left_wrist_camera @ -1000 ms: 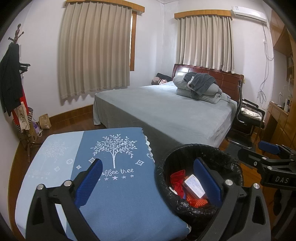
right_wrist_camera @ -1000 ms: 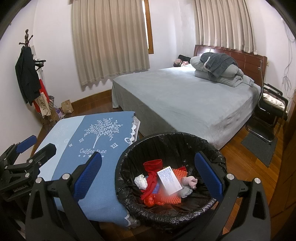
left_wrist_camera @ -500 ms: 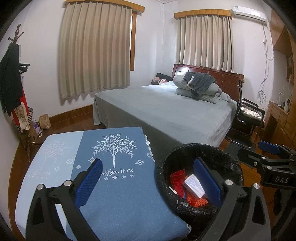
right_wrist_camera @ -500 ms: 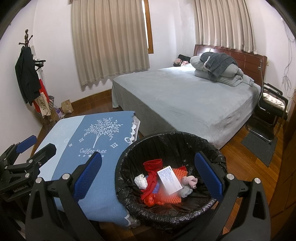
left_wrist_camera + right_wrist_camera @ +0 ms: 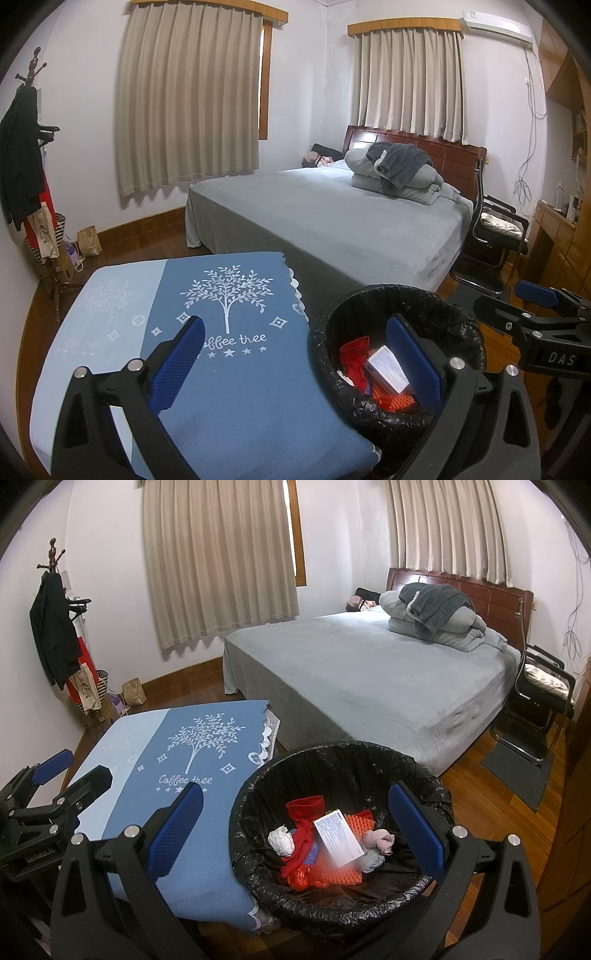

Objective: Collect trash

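Note:
A black-lined trash bin stands on the floor beside a table with a blue cloth. Inside lie a white box, red scraps, an orange textured piece and crumpled tissues. My right gripper is open and empty, hovering over the bin. My left gripper is open and empty, above the table's right edge and the bin. The right gripper also shows in the left wrist view, and the left gripper in the right wrist view.
A grey bed with folded bedding lies behind the bin. A black chair and a grey mat are at the right. A coat stand and a paper bag are at the far left wall.

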### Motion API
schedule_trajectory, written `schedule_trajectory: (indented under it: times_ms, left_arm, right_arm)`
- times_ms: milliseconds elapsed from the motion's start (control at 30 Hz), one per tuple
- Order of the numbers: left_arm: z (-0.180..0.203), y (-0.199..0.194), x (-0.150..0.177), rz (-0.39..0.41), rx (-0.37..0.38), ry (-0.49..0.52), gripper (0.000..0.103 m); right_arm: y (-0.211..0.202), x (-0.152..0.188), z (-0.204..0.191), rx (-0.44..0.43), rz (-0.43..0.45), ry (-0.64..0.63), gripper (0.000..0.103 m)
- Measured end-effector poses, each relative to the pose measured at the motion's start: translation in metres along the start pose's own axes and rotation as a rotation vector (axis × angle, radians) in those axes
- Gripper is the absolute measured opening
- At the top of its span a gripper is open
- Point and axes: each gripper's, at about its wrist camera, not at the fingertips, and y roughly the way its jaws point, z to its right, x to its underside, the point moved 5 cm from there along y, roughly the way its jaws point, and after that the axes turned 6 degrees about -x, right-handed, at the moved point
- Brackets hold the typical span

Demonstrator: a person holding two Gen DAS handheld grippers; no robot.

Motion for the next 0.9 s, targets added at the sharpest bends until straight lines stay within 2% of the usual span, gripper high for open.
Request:
schedule_trajectory:
  times_ms: [900]
  left_arm:
    - [0.0007,-0.0064,0.0026,-0.009,0.004,0.005,0.097]
  right_arm:
    - [-0.0013,-0.0002,-0.0002,-0.002,-0.004,0.003,0.098]
